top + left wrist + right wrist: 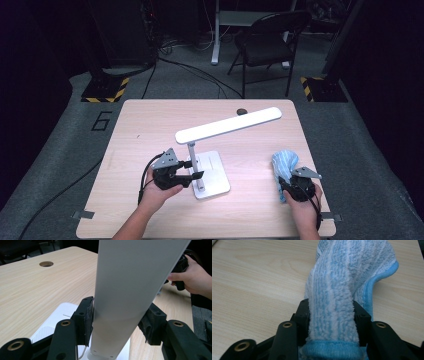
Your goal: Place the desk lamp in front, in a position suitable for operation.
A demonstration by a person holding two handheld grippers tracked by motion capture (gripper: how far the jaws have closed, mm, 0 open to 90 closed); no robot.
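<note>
A white desk lamp stands mid-table on a flat base (216,176), its long head (227,126) slanting up to the right. My left gripper (194,170) reaches in from the left and grips the lamp's upright post (191,154). In the left gripper view both pads (86,317) lie against the white post (125,290), so that gripper (117,320) is shut on it. A blue-and-white striped cloth (285,162) sits near the table's right edge. My right gripper (286,181) is shut on it, the cloth (347,272) bunched between the pads and rising off the wood.
A cable hole (241,111) lies in the wooden table (150,125) behind the lamp head. A black folding chair (270,35) stands on the floor beyond the far edge. In the left gripper view the other hand (195,277) is past the lamp.
</note>
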